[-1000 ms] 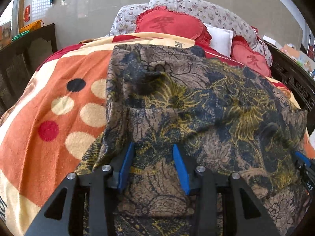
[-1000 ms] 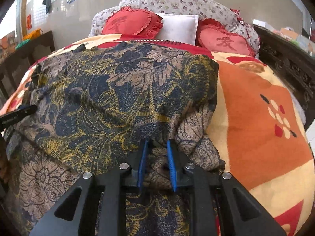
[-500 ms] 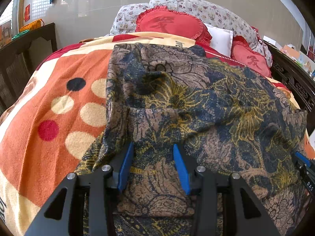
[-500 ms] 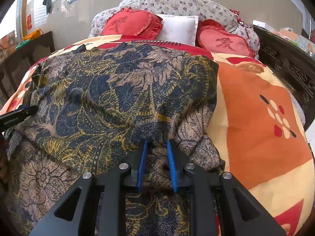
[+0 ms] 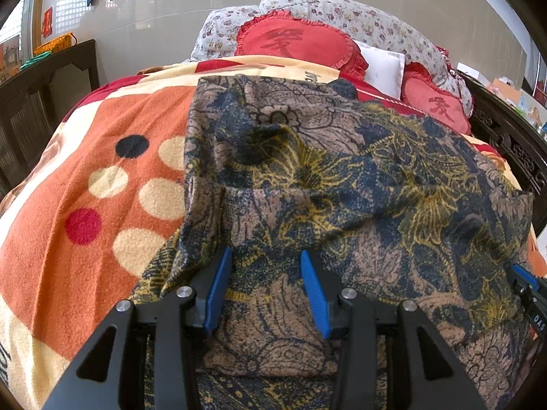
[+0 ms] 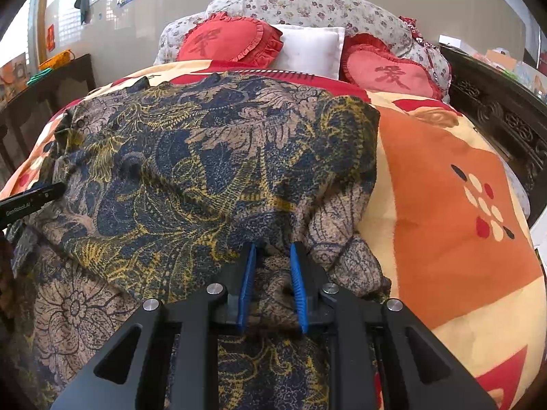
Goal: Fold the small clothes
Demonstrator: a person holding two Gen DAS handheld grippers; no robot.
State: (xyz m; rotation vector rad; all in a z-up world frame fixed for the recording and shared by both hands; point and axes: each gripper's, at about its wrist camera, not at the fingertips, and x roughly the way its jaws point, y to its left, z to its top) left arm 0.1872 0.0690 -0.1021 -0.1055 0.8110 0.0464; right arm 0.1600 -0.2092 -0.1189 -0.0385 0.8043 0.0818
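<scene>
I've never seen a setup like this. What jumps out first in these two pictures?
A big dark floral garment in navy, tan and yellow sprawls across the middle of the bed, over an orange spotted blanket. At the bottom of each view, a black hand-held gripper with blue pads bites into its near edge: the left hand-held gripper with a wide fold between its fingers, the right hand-held gripper pinching a tighter bunch. Red heart cushions lie at the headboard.

Both grippers point downward. The left gripper [image 5: 266, 259] clamps a wide fold; the right gripper [image 6: 272, 254] pinches a narrower bunch.
</scene>
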